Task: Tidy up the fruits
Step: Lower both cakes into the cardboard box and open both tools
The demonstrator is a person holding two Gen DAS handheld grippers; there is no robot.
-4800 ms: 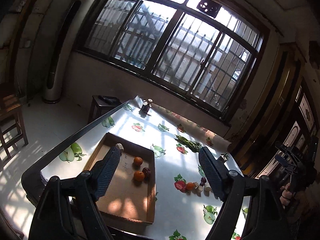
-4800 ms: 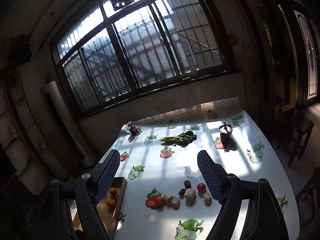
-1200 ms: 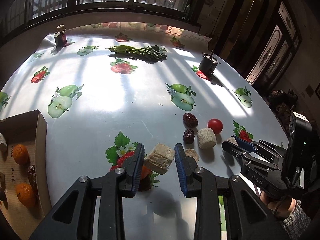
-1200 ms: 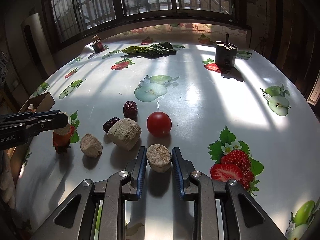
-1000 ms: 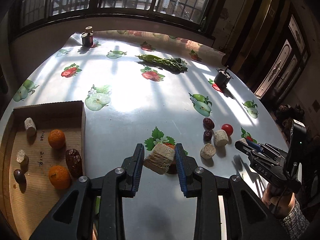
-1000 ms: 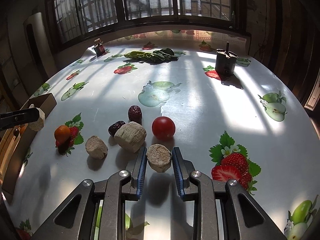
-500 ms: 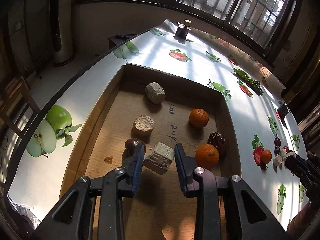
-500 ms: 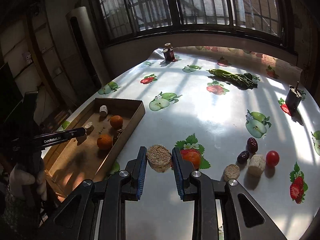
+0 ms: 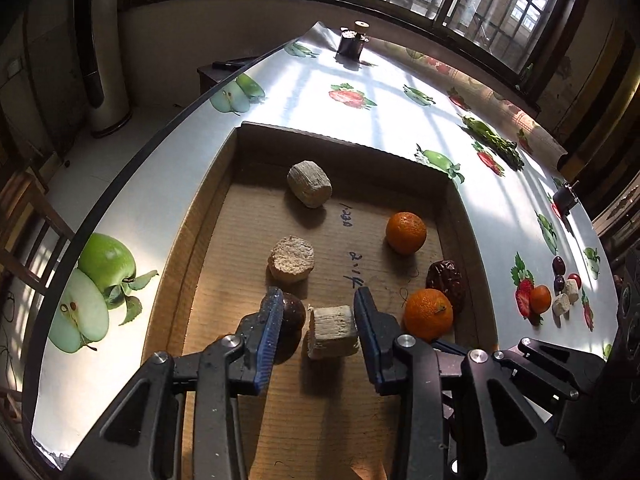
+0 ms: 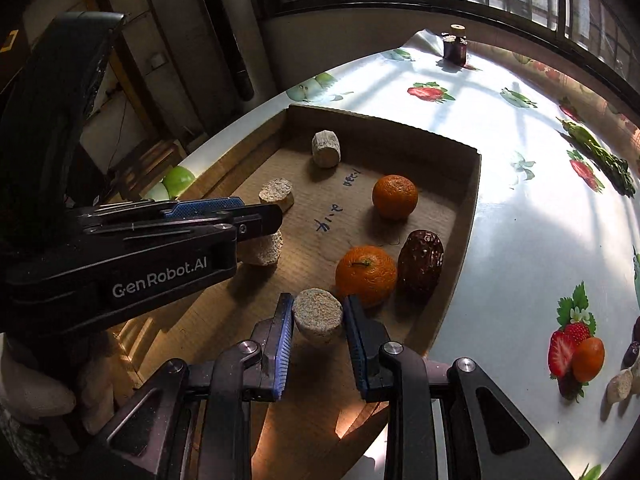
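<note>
Down at the lower middle of the left wrist view, the left claw point(image 9: 318, 320) stands spread over the cardboard tray point(image 9: 216, 184), its blue pads apart from the pale squarish chunk point(image 9: 333, 332) that lies on the tray floor between them; released, then. A dark round fruit point(image 9: 294, 314) sits against the left pad. Higher in the frame lie two more pale cylindrical pieces point(image 9: 309, 189), one toward the tray's far wall and one near the middle, and at the right side two oranges point(image 9: 405, 233) with a wrinkled brown date point(image 9: 447, 280) between them. Far right, on the fruit-printed table point(image 9: 168, 200), a small cluster of loose fruit point(image 9: 558, 292) waits outside the tray.

Lower middle of the right wrist view, the right claw point(image 10: 318, 322) is clenched on a round pale piece point(image 10: 318, 317), held above the tray's near part, just beside an orange and the date. From the left of that frame the left claw reaches in sideways over the tray. A dark jar point(image 10: 455, 46) stands at the table's far edge, upper right.
</note>
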